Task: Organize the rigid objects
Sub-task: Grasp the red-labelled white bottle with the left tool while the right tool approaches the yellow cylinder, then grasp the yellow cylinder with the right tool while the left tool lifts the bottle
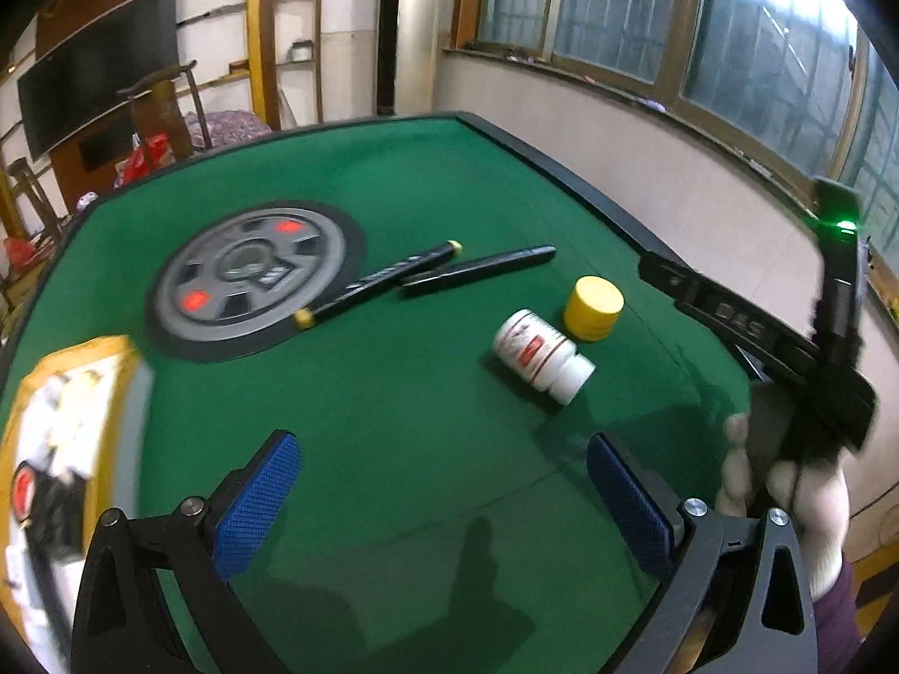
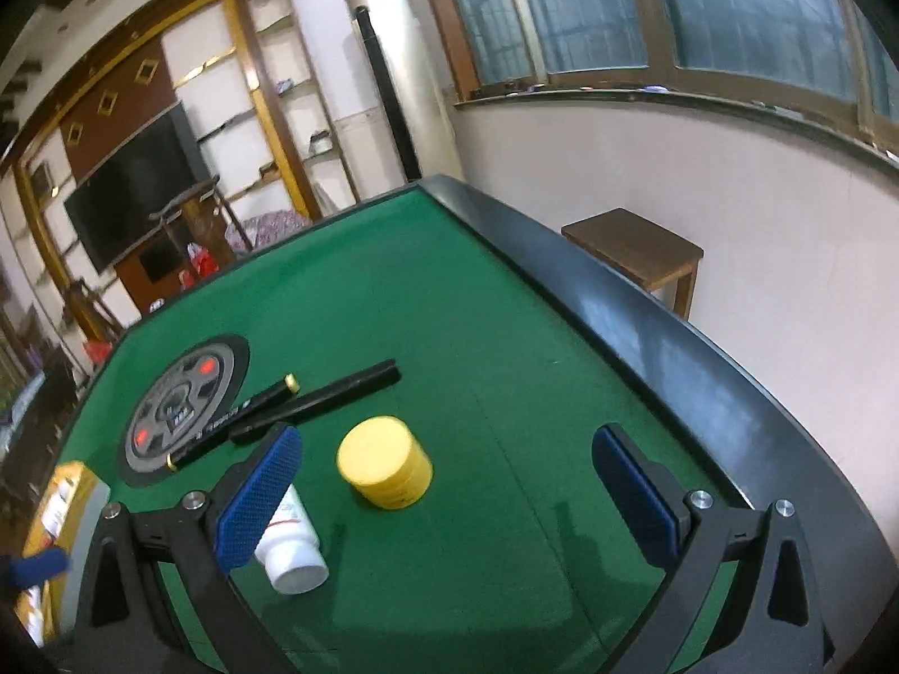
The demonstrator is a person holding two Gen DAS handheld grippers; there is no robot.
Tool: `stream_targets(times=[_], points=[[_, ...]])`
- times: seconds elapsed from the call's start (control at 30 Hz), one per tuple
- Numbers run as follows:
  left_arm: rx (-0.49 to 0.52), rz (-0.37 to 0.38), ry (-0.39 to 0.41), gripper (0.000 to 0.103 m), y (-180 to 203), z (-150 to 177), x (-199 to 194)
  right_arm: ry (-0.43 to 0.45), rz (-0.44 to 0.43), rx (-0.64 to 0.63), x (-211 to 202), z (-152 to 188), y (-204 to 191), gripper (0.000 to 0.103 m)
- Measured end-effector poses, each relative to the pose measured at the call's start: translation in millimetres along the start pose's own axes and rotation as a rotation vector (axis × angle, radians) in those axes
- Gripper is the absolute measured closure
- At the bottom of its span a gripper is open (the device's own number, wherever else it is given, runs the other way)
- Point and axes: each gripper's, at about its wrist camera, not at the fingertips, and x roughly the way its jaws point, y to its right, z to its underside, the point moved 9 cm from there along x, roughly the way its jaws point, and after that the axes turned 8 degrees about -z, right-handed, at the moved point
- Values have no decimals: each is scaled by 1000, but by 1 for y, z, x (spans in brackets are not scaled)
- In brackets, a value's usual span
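On the green table a white pill bottle [image 1: 542, 356] lies on its side, with a squat yellow jar [image 1: 593, 308] just behind it. Two black pens [image 1: 477, 269] lie crossed beside the round grey dial [image 1: 253, 278]. My left gripper [image 1: 444, 497] hovers open above bare felt, short of the bottle. In the right wrist view my right gripper [image 2: 446, 497] stands open; the yellow jar [image 2: 386, 469] sits just ahead between its fingers, and the bottle [image 2: 292, 545] lies partly behind the left finger [image 2: 258, 497]. The right gripper's body, held by a gloved hand [image 1: 786, 483], shows at the left view's right edge.
A yellow-edged box [image 1: 62, 449] with printed pictures sits at the near left of the table. The table's raised black rim [image 2: 618, 303] runs along the right side. Beyond it stand a small wooden stool [image 2: 635, 247] and a wall under windows.
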Motion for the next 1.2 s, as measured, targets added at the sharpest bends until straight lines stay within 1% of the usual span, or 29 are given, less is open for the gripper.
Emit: stream_targets(times=[0.1,0.2,0.27,0.37,0.4,0.43,0.5,0.6,0.67,0.8,0.9,1.03,1.17,1.2], points=[[-42,25,-35,1,14,-11,23,1,1,67,0,-1,13,0],[-104,72,-96,1,27,-20,46,-15,-8,153,3,1,30,0],[-112,72,-112,2,34,-25,58,-26,-10,193,5,3,38,0],[-90,52,-103,8,43,-31,67,-43,-20,230,8,5,43,0],[-80,52,-99,14,47,-32,69,-45,-23,232,8,5,43,0],[-65,53,-98,28,51,-32,71,-47,-26,231,8,5,42,0],[-40,68,-121,48,58,-28,79,-49,-28,224,9,6,40,0],[-51,82,-111,48,57,-28,81,-53,-31,220,10,6,39,0],[-64,99,-115,48,54,-26,79,-58,-32,223,11,7,40,0],[-93,110,-113,48,43,-24,74,-69,-26,219,14,8,39,0],[-122,127,-95,48,33,-21,61,-85,-35,212,17,10,37,0],[-150,149,-43,48,18,-20,34,-130,-112,206,23,18,25,0],[-172,170,5,48,-3,-17,3,-148,-157,113,26,20,0,0],[-179,177,12,48,-8,-16,-4,-146,-156,77,25,20,-7,0]])
